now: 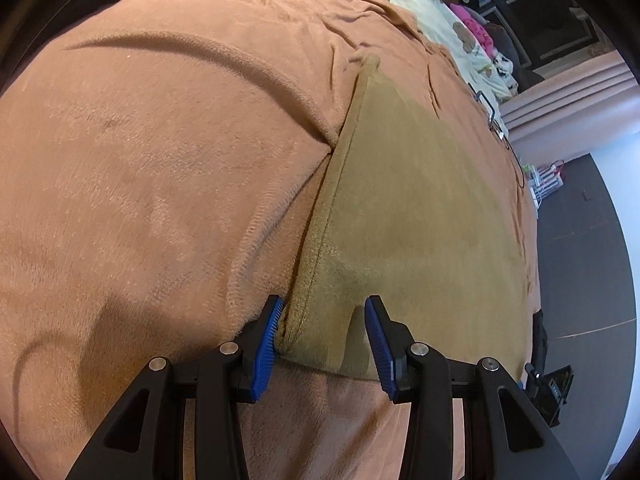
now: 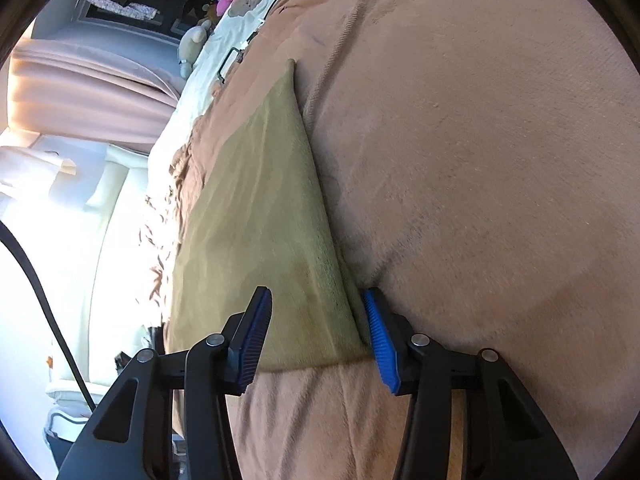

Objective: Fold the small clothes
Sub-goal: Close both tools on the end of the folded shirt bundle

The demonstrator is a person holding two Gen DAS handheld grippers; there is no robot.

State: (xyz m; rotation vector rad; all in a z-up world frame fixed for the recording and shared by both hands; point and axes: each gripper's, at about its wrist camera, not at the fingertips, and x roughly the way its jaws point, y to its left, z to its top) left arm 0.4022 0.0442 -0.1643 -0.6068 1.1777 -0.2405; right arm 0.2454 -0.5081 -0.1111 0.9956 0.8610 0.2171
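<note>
**Both Grippers Open at the Near Corners of the Olive Cloth**

The olive cloth (image 1: 408, 208) lies flat on the salmon-pink blanket (image 1: 160, 184) that covers the bed. In both wrist views it narrows to a point at its far end.

Left gripper (image 1: 324, 332): the jaws stand wide open, straddling the near left corner of the cloth. The left blue pad (image 1: 269, 344) touches the hemmed edge where the cloth meets the blanket. The right blue pad (image 1: 380, 344) stands over the cloth surface and casts a shadow on it. Nothing is clamped.

Right gripper (image 2: 316, 336): the jaws stand wide open, straddling the near right corner of the cloth (image 2: 260, 216). The right pad (image 2: 382, 344) sits just beside the cloth edge, on the blanket (image 2: 480, 160) side. The left pad (image 2: 254, 344) stands over the cloth. Nothing is clamped.

Beyond the blanket, a cream printed sheet (image 1: 452, 20) and soft toys (image 2: 196, 44) lie at the far end of the bed. Pink curtains (image 2: 80, 92) hang at the window side.
</note>
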